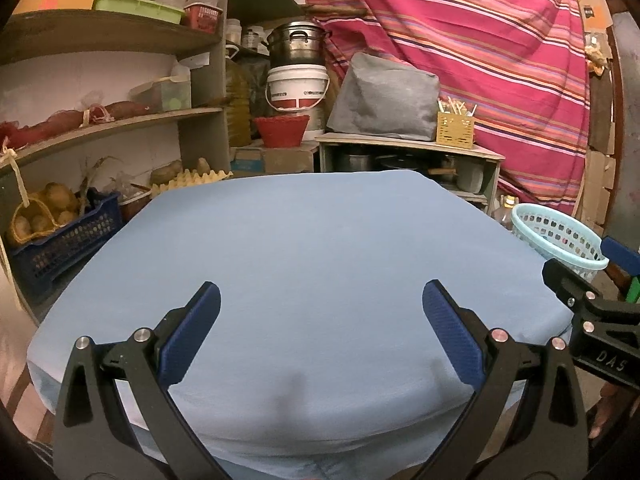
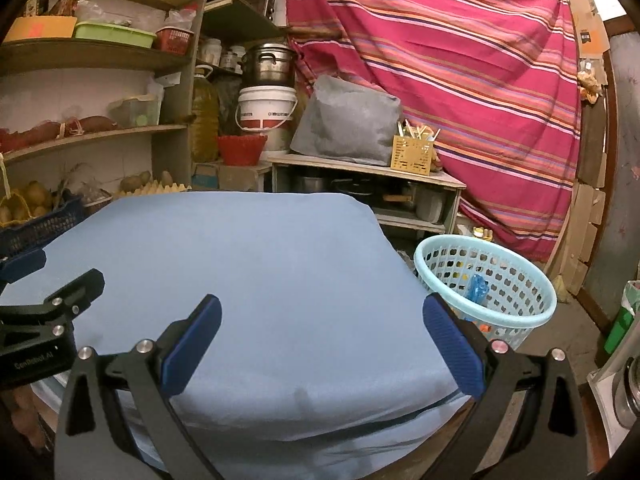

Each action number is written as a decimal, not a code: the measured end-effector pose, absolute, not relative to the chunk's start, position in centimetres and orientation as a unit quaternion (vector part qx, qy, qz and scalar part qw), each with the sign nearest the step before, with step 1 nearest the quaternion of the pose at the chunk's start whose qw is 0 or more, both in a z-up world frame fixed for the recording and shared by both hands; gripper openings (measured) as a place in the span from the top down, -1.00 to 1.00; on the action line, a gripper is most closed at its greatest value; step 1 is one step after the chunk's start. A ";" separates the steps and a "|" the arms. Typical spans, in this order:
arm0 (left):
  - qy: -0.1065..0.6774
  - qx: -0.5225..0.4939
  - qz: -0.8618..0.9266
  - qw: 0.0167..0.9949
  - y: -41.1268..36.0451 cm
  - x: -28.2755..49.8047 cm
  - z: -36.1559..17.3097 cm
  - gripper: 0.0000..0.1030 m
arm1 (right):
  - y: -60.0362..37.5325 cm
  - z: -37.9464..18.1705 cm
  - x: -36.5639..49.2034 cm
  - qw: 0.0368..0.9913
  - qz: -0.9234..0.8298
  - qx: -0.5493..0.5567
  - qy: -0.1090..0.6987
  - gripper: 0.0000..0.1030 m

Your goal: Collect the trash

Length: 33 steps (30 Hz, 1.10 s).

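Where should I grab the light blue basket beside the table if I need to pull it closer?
Grip the basket by its rim, on the arc nearest the table. It stands upright with its mouth open upward, so come down from above with the right gripper, one finger inside and one outside the perforated wall. The rolled rim gives a lip to hold.

A cramped home pantry or storeroom: grey wooden shelves (image 1: pixel 120 40) hold food tubs and netted sausages, a woven basket of potatoes (image 1: pixel 38 216) sits in a dark blue crate (image 1: pixel 68 240), a steel stockpot (image 1: pixel 296 44) tops a white plastic bucket (image 1: pixel 298 90), and a striped pink cloth (image 2: pixel 440 72) drapes the back wall.
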<state>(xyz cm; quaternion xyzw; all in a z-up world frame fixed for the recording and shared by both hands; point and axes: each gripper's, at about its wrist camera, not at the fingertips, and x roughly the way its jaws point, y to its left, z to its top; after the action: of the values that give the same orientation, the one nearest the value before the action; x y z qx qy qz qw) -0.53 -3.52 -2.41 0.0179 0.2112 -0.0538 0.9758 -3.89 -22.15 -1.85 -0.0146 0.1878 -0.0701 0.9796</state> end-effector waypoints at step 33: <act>0.197 0.024 -0.030 0.980 -3.2 -0.7 -2.4 -0.90 | -21.9 -2.0 -3.6 0.979 -0.069 -0.012 0.190 -0.91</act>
<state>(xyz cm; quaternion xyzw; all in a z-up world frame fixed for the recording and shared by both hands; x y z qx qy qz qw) -0.73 -3.25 -2.35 0.0237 0.1972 -0.0299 0.9796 -3.61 -21.85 -2.03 -0.0120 0.1903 -0.0694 0.9792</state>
